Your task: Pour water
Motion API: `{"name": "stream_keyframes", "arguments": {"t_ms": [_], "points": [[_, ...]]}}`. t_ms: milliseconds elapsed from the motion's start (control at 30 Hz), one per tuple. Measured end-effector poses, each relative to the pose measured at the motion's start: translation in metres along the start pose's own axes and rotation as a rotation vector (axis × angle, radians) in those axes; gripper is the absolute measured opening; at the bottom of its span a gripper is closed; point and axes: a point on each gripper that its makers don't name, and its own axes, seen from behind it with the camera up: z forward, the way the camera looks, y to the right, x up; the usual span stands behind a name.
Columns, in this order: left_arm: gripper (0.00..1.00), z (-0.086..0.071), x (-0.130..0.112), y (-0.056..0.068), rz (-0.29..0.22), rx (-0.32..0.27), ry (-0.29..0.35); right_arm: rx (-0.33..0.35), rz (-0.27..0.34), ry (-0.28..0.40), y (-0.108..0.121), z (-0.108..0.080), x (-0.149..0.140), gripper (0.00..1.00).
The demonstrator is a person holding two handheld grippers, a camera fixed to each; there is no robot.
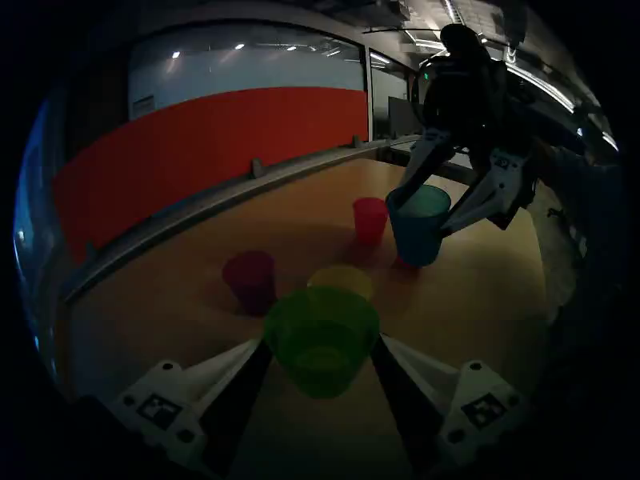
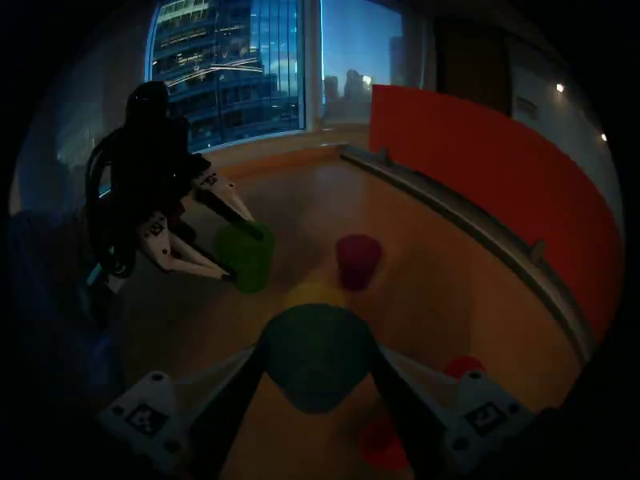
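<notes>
Left gripper view: left gripper (image 1: 320,346) was clamped on a translucent green plastic cup (image 1: 322,320) at 6 o'clock, held upright. On the brown wooden table (image 1: 480,296) just past it stood a yellow plastic cup (image 1: 342,280), with a magenta plastic cup (image 1: 250,278) at its 9 o'clock and a red plastic cup (image 1: 370,218) farther off. At 2 o'clock the right gripper (image 1: 420,214) gripped a teal plastic cup (image 1: 416,240) on both sides. Right gripper view: right gripper (image 2: 318,352) pinched the teal cup (image 2: 318,380) at 6 o'clock, the left gripper (image 2: 246,256) held the green cup (image 2: 254,270) at 10 o'clock, and the magenta cup (image 2: 358,260) stood near centre; water could not be made out.
</notes>
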Motion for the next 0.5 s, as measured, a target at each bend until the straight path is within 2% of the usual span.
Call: {"name": "stream_keyframes", "arguments": {"t_ms": [300,500], "points": [[0.85,0.014,-0.02,-0.001,-0.006,-0.021,-0.06,0.013,0.007,-0.035,0.0,0.019,-0.015,0.95],[0.86,0.025,-0.033,-0.002,0.009,-0.023,-0.1,0.017,0.004,-0.053,0.0,0.027,-0.022,0.95]]}}
